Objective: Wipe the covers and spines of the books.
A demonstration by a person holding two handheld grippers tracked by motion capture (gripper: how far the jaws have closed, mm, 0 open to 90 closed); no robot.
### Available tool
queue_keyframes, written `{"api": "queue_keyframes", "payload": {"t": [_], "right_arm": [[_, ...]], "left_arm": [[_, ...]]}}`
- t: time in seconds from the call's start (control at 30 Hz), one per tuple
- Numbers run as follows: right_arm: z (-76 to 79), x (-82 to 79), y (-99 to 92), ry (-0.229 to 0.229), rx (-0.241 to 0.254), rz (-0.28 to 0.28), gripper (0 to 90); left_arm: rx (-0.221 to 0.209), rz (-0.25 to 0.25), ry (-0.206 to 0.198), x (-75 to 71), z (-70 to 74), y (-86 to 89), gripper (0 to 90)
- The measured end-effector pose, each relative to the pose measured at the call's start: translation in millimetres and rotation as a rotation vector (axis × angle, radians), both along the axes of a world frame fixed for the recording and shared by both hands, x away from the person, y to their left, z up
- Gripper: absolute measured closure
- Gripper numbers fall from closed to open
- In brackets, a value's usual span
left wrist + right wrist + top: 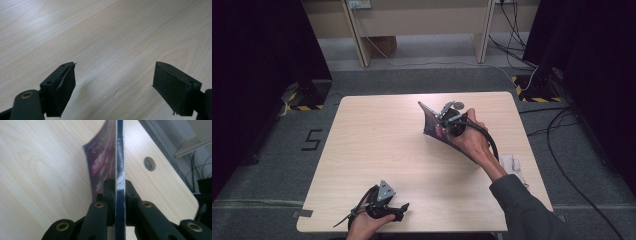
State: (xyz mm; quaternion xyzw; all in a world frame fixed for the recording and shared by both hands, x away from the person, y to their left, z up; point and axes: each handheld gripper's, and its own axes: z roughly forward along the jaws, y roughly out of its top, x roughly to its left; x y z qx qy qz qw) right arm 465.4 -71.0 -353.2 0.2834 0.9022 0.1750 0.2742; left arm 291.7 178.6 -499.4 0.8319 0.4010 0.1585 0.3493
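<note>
A thin dark pad (432, 126) with a purple and magenta print hangs tilted above the right middle of the wooden table (372, 150). My right gripper (446, 120) is shut on one edge of it. In the right gripper view the pad (102, 157) stands edge-on between the jaws of my right gripper (120, 188), and its pads press on both faces. My left gripper (402, 210) rests near the table's front edge, held by a hand. In the left gripper view my left gripper (113, 75) has its jaws wide apart, with bare wood between them.
A round cable hole (459, 105) sits in the tabletop near the far edge, just behind the pad. A white crumpled cloth (514, 165) lies at the table's right edge. Cables (557, 125) run over the floor to the right.
</note>
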Motion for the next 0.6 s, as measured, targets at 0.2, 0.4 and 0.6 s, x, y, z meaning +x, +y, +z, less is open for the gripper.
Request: {"api": "queue_keyframes", "payload": {"t": [0.2, 0.4, 0.6], "right_arm": [[-2.7, -20.6, 16.0, 0.048, 0.061, 0.083, 83.8], [-18.9, -35.1, 29.7, 0.119, 0.080, 0.150, 83.7], [-44.7, -45.8, 40.7, 0.194, 0.089, 0.198, 83.6]], "left_arm": [[0.010, 0.004, -0.002, 0.0, 0.9, 0.8, 17.8], [0.004, 0.017, -0.004, 0.9, 1.0, 2.9, 17.8], [0.010, 0.032, -0.002, 1.8, 0.9, 4.8, 17.8]]}}
